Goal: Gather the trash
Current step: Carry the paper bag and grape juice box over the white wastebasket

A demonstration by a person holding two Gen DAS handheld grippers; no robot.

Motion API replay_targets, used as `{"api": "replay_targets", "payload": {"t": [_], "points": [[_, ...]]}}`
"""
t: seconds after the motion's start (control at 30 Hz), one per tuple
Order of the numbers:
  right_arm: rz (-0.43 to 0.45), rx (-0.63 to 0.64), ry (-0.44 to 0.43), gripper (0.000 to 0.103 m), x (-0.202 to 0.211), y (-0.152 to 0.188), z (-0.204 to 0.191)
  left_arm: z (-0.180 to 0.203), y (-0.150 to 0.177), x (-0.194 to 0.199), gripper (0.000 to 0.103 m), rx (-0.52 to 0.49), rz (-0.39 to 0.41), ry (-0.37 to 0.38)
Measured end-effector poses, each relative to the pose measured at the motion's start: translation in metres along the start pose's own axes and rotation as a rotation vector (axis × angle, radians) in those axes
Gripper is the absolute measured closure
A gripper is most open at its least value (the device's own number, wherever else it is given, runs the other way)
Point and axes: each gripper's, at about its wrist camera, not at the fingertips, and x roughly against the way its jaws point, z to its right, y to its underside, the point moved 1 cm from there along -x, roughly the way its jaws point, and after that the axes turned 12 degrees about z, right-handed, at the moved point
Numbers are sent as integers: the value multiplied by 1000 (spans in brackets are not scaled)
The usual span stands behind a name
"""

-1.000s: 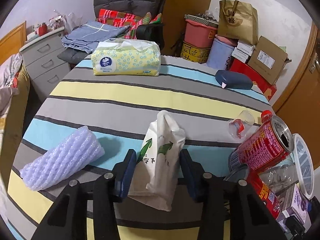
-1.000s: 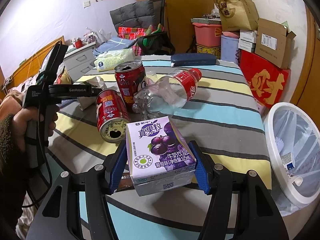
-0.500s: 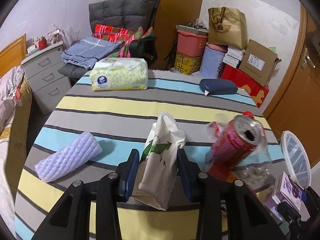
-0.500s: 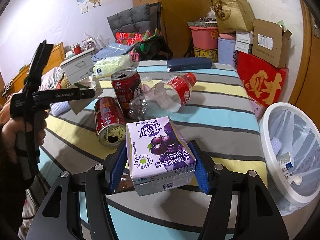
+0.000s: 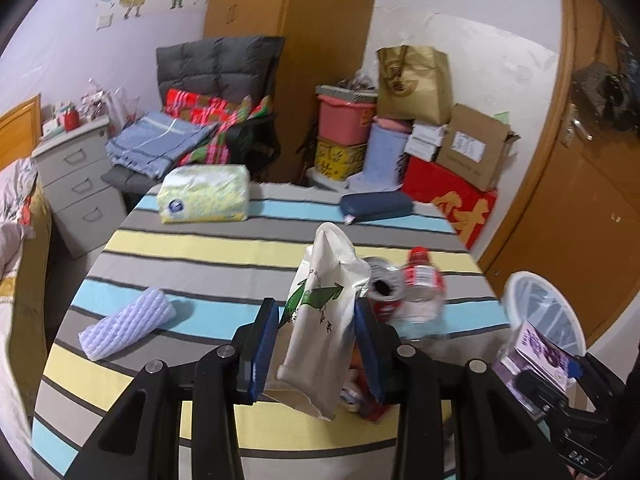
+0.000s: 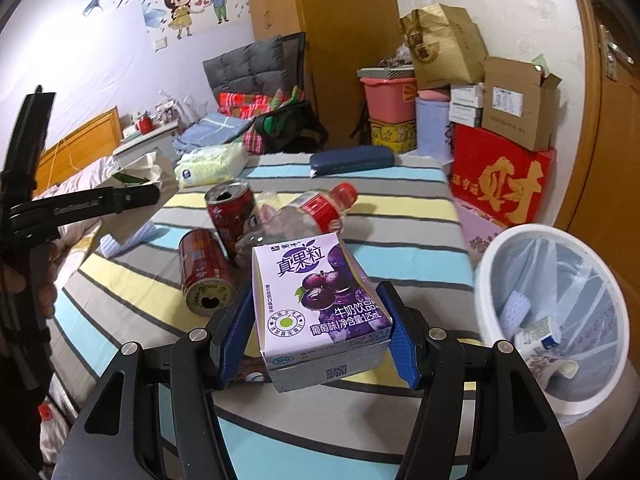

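Observation:
My left gripper (image 5: 316,344) is shut on a white snack bag with a green arrow (image 5: 320,328) and holds it above the striped table (image 5: 200,248). My right gripper (image 6: 318,336) is shut on a purple grape milk carton (image 6: 316,304), held above the table edge, left of the white trash bin (image 6: 496,256). The bin holds a few pieces of trash. Two red cans (image 6: 230,212) (image 6: 204,272) and a clear plastic bottle (image 6: 296,216) lie on the table ahead. A lilac foam roll (image 5: 128,322) lies at the left.
A tissue pack (image 5: 204,194) and a dark blue case (image 5: 376,206) sit at the table's far edge. Boxes, bins and a paper bag (image 5: 416,80) stack against the far wall. A chair with clothes (image 5: 192,120) and drawers (image 5: 80,184) stand behind.
My left gripper has lifted the snack bag up and moved right, toward the cans and bin. My right gripper has risen slightly with the carton.

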Motion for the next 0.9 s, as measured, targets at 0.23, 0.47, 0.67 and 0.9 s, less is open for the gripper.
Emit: {"api": "replay_targets", "payload": {"t": [0.23, 0.47, 0.67, 0.9], "points": [[49, -6, 54, 41, 15, -8, 21, 49, -4, 10, 64, -52, 11, 73], [88, -12, 125, 41, 32, -13, 49, 103, 1, 11, 64, -86, 7, 161], [111, -24, 183, 41, 45, -16, 73, 148, 6, 5, 64, -119, -10, 220], [132, -29, 244, 41, 58, -18, 99, 197, 12, 0, 64, -161, -29, 285]]}}
